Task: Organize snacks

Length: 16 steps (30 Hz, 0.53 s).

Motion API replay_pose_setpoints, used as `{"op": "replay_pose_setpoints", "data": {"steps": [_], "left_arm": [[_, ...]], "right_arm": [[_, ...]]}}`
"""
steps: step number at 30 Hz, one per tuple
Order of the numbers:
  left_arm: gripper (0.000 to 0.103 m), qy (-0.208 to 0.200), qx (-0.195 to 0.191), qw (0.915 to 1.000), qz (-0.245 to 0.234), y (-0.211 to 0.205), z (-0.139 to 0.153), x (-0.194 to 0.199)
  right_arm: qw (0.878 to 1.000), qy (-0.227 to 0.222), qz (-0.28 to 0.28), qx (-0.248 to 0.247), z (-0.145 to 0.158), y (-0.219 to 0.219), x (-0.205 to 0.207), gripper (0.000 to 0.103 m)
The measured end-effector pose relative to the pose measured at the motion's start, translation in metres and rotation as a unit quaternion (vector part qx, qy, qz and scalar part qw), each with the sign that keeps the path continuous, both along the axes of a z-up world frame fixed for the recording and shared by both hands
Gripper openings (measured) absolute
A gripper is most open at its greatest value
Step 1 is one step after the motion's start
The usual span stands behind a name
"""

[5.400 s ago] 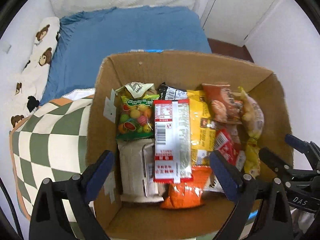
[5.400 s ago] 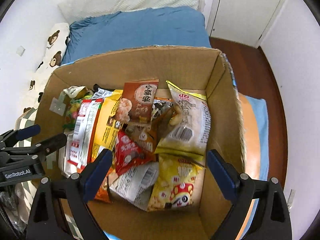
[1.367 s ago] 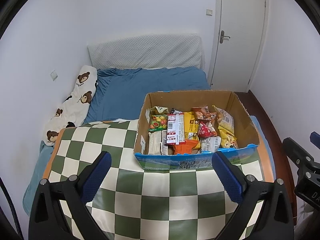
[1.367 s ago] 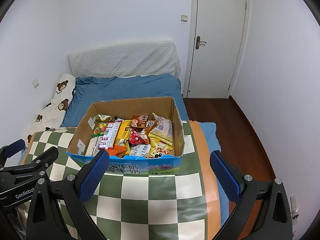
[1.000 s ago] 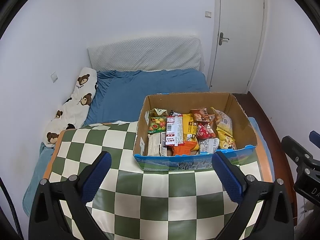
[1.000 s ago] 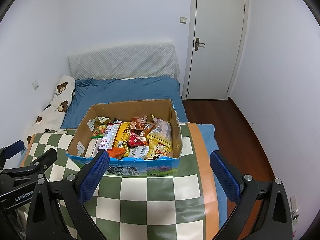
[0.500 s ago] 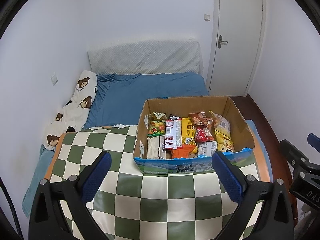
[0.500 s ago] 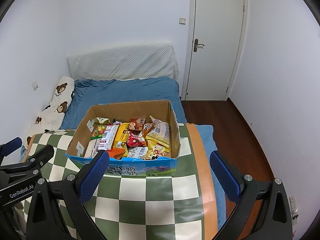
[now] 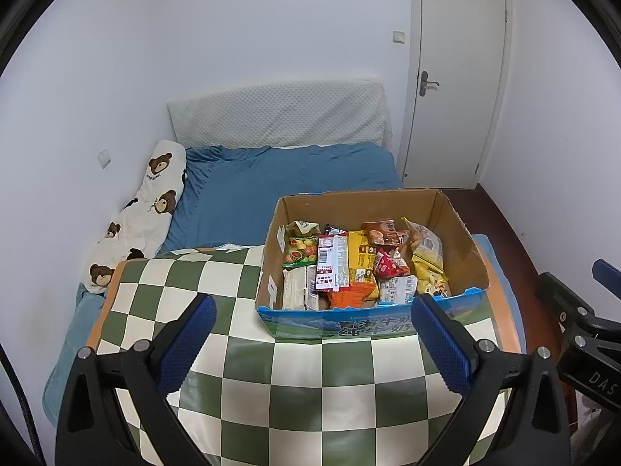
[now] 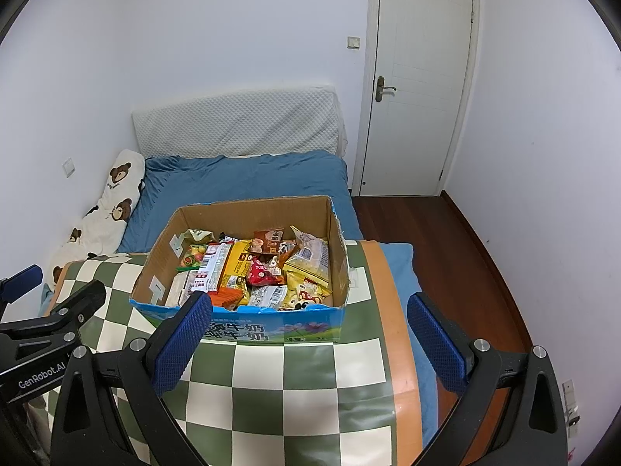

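The left gripper [image 9: 312, 334] hangs above the green-and-white checkered cloth [image 9: 322, 400], on the near side of the cardboard box [image 9: 361, 202], its two blue-padded fingers spread wide with nothing between them. The right gripper [image 10: 308, 334] hangs at much the same height, also on the near side of the box, its fingers likewise wide apart and empty. Each gripper shows at the edge of the other's view: the right one to the right of the box in the left wrist view, the left one to the left of the box in the right wrist view.

The box stands open-topped on the far part of the cloth, its blue printed front wall [image 10: 271, 330] facing the grippers. The snacks lie packed inside it. At the box's left end lie a green candy bag [image 9: 299, 252] and, nearer the front wall, a pale wrapper [image 9: 295, 289]. A long red-and-white packet [image 9: 331, 262] runs front to back beside them, with a yellow bag [image 9: 359, 258] next to it and an orange pack [image 9: 349, 295] against the front wall. A small red pouch [image 9: 390, 264] sits near the box's middle, a brown packet [image 9: 382, 231] toward its back wall, and yellow bags [image 9: 427, 260] fill its right end.

Behind the box lies a bed with a blue sheet [image 9: 271, 186].
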<state>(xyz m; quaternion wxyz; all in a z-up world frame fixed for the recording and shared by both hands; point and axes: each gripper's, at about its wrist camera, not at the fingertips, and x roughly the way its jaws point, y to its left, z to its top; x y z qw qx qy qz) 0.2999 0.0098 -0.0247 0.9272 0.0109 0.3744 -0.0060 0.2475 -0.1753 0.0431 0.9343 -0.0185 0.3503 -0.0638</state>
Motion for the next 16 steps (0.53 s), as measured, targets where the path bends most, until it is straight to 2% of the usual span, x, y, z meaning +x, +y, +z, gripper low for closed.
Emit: {"op": "replay_pose_setpoints", "data": {"steps": [16], "left_arm": [[0.103, -0.009, 0.001, 1.0, 0.002, -0.0001, 0.0037, -0.0031]], "right_arm": [[1.0, 0.002, -0.002, 0.004, 0.0005, 0.0001, -0.0023, 0.103]]}}
